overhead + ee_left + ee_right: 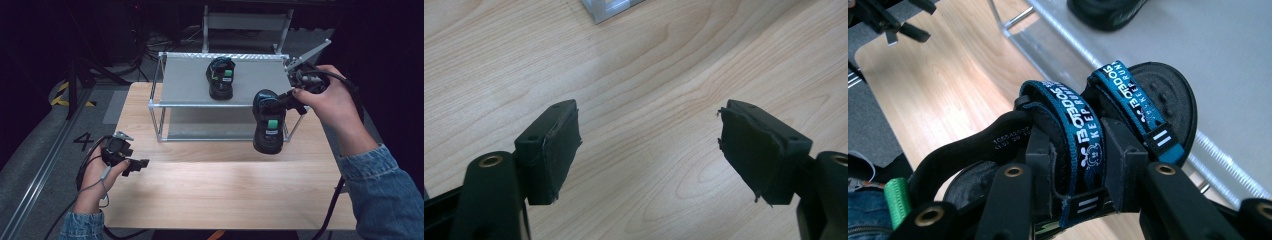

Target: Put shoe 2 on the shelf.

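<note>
Dark floor and cables were seen around the wooden tabletop (225,185). At near left, the left tool (141,163) was held open and empty. On the rack (200,85), one sandal (221,77) was already set; the right tool (287,97) was clamped on the second sandal (269,127), lifted at the rack's right front. Placing beside the first was judged next.

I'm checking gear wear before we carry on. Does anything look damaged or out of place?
Yes. The black pads on the left tongs are frayed, their edges peeling and torn. The held sandal and the sandal on the rack look fine.
</note>
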A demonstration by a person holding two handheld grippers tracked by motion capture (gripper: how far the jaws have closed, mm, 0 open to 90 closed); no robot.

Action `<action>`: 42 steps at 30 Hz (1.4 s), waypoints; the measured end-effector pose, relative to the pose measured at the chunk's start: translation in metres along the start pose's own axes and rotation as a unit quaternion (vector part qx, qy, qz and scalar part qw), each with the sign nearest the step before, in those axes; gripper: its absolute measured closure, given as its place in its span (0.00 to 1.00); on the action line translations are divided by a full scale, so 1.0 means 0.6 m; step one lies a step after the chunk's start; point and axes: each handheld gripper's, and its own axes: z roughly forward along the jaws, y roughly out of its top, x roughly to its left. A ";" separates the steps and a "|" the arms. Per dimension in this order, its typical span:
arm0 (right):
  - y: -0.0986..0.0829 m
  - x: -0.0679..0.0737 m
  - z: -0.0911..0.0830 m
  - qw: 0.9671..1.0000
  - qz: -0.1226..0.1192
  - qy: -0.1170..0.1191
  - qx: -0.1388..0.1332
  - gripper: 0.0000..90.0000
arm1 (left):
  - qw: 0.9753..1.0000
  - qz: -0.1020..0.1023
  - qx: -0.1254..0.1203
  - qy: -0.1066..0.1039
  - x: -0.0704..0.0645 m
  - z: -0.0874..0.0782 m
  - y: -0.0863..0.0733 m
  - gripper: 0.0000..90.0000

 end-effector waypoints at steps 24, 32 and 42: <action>0.110 -0.108 0.043 0.999 0.027 -0.022 0.026 0.76 | 1.000 0.011 -0.022 -0.008 0.021 -0.005 0.019 0.27; 0.133 -0.136 0.062 0.999 0.021 -0.035 0.031 0.76 | 0.999 0.013 -0.038 -0.007 0.026 -0.008 0.028 0.28; 0.153 -0.161 0.086 0.999 -0.002 -0.043 0.028 0.76 | 0.999 0.014 -0.032 -0.009 0.027 -0.001 0.033 0.28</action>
